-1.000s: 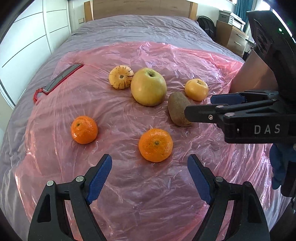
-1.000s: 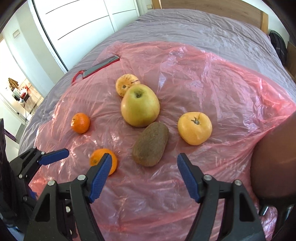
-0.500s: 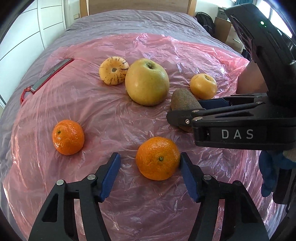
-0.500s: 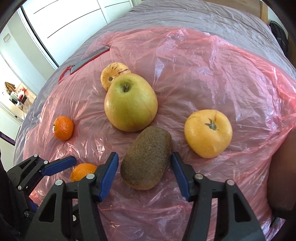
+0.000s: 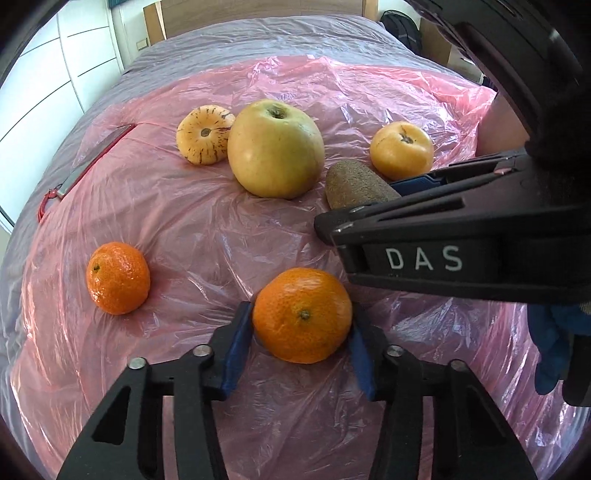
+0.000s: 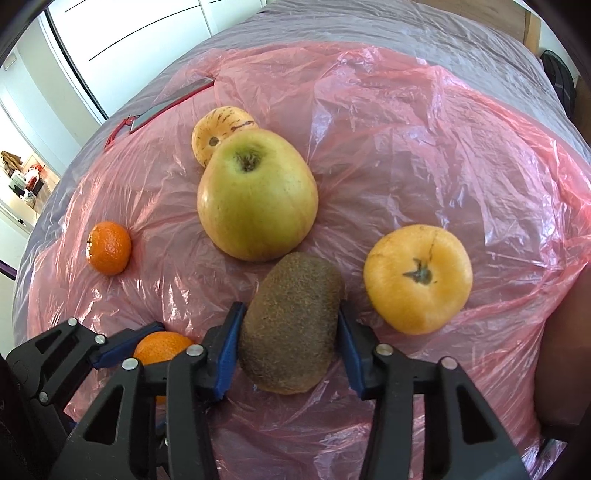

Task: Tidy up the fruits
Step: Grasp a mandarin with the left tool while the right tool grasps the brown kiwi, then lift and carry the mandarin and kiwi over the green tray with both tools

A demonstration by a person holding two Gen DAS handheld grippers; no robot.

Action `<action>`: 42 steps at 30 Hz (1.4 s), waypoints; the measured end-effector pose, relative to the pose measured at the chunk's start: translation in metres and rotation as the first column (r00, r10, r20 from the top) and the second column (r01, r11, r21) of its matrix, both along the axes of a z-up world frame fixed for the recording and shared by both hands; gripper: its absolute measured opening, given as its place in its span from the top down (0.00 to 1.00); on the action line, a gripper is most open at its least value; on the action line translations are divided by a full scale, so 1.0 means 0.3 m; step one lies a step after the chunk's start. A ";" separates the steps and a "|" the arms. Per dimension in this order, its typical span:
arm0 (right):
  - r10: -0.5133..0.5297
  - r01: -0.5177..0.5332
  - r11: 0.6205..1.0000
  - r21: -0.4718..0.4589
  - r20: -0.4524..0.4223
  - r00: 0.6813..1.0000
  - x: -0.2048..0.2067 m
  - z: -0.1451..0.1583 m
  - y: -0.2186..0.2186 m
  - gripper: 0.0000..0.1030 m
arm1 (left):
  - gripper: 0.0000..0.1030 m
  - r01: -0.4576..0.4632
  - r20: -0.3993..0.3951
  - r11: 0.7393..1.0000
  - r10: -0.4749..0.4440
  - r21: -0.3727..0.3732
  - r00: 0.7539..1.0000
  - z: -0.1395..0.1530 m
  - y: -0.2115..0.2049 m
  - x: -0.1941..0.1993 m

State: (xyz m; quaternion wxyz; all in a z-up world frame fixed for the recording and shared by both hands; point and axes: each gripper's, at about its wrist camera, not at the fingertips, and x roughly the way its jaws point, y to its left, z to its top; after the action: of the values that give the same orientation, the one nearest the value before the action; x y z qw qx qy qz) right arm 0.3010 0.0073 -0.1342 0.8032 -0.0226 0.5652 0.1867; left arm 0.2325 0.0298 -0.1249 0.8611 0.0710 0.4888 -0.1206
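My left gripper is shut on a tangerine that rests on the pink plastic sheet. My right gripper is shut on a brown kiwi, which also shows in the left wrist view. A second tangerine lies to the left. A big green-yellow apple, a striped yellow fruit behind it and a yellow-orange round fruit lie near the kiwi.
The sheet covers a grey bed. A flat grey object with a red loop lies at the sheet's left edge. White wardrobe doors stand to the left. A brown rounded object is at the right.
Both grippers moved forward and down and closed: the left jaws now clamp the near tangerine, the right jaws clamp the kiwi. One second ago both were open and short of the fruit.
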 end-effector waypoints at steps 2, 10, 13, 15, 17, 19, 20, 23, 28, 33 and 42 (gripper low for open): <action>0.001 -0.001 1.000 0.006 0.006 1.000 -0.005 0.008 -0.003 0.61 | 0.61 -0.007 0.001 1.000 0.007 -0.012 1.000 0.008 0.005 0.001; -0.004 0.002 0.999 0.050 0.038 0.999 -0.049 0.073 -0.036 0.61 | 0.62 -0.046 -0.012 0.996 0.045 -0.082 0.999 0.044 0.040 0.004; -0.009 0.006 0.998 0.060 0.056 0.998 -0.073 0.108 -0.053 0.61 | 0.62 -0.060 -0.010 0.994 0.059 -0.094 0.998 0.059 0.050 -0.003; -0.010 0.006 0.998 0.060 0.063 0.998 -0.089 0.126 -0.064 0.61 | 0.62 -0.068 -0.008 0.992 0.067 -0.104 0.998 0.072 0.058 -0.012; -0.016 0.012 0.997 0.071 0.066 0.998 -0.112 0.147 -0.082 0.61 | 0.62 -0.076 -0.004 0.991 0.076 -0.113 0.997 0.085 0.064 -0.024; -0.018 0.013 0.997 0.076 0.070 0.997 -0.130 0.164 -0.094 0.61 | 0.62 -0.084 -0.005 0.987 0.084 -0.134 0.996 0.101 0.072 -0.039; -0.015 0.010 0.997 0.076 0.073 0.997 -0.147 0.177 -0.103 0.61 | 0.62 -0.086 -0.004 0.986 0.086 -0.143 0.996 0.110 0.076 -0.048; -0.011 0.005 0.997 0.074 0.081 0.997 -0.195 0.205 -0.125 0.61 | 0.62 -0.090 0.002 0.984 0.092 -0.154 0.996 0.133 0.079 -0.079; -0.013 0.007 0.997 0.074 0.091 0.996 -0.287 0.248 -0.182 0.61 | 0.62 -0.089 0.005 0.983 0.091 -0.163 0.996 0.163 0.076 -0.139; -0.009 0.002 0.998 0.066 0.094 0.995 -0.387 0.280 -0.236 0.61 | 0.62 -0.083 0.009 0.979 0.086 -0.184 0.996 0.198 0.060 -0.205; -0.052 0.045 0.996 0.073 0.102 0.993 -0.556 0.339 -0.378 0.61 | 0.62 -0.020 0.024 0.984 0.025 -0.180 0.999 0.263 -0.052 -0.340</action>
State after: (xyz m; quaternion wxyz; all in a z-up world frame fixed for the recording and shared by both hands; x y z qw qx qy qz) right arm 0.1343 -0.1060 -0.0325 0.8361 0.0099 0.5160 0.1857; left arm 0.1305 0.0142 -0.0461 0.8717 -0.0106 0.4652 -0.1536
